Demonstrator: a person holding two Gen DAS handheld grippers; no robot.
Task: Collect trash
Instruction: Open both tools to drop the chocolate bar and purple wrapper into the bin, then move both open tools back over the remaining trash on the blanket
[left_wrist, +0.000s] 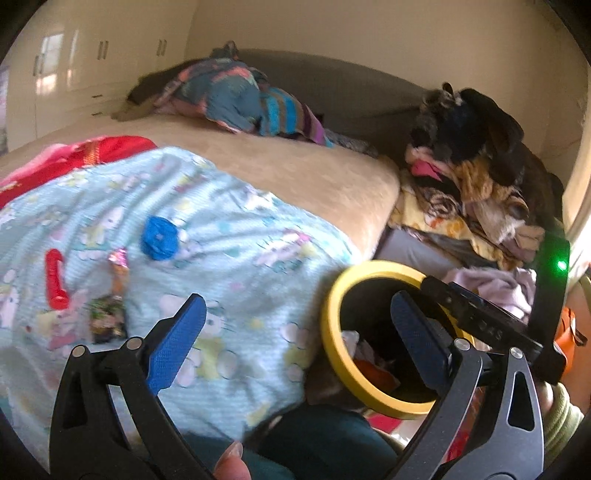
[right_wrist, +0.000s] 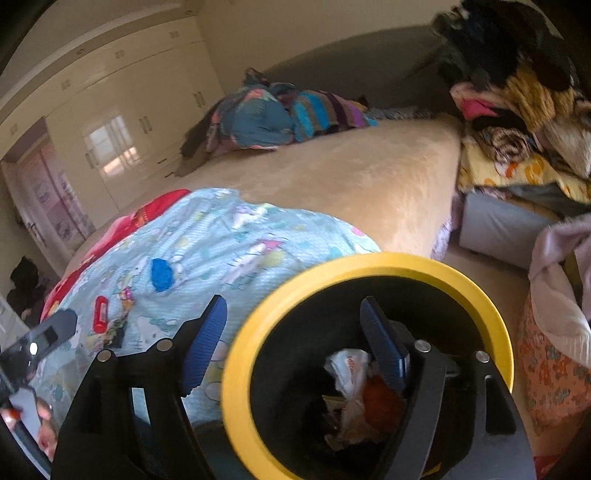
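Beside bed (right_wrist: 351, 177), right gripper (right_wrist: 295, 343) hangs over bin (right_wrist: 236, 376), jaws spread.

The left gripper (left_wrist: 295, 332) has black, cut-out arms with round silver rivets at the joints and blue ribbed pads (left_wrist: 173, 343) on its fingers. A fingertip (left_wrist: 231, 463) with a pale nail shows at the bottom edge of the left wrist view, and a light green knitted sleeve (left_wrist: 561, 421) at lower right. The right gripper (right_wrist: 295, 343) matches: black arms, silver rivets, blue textured pads (right_wrist: 205, 343).
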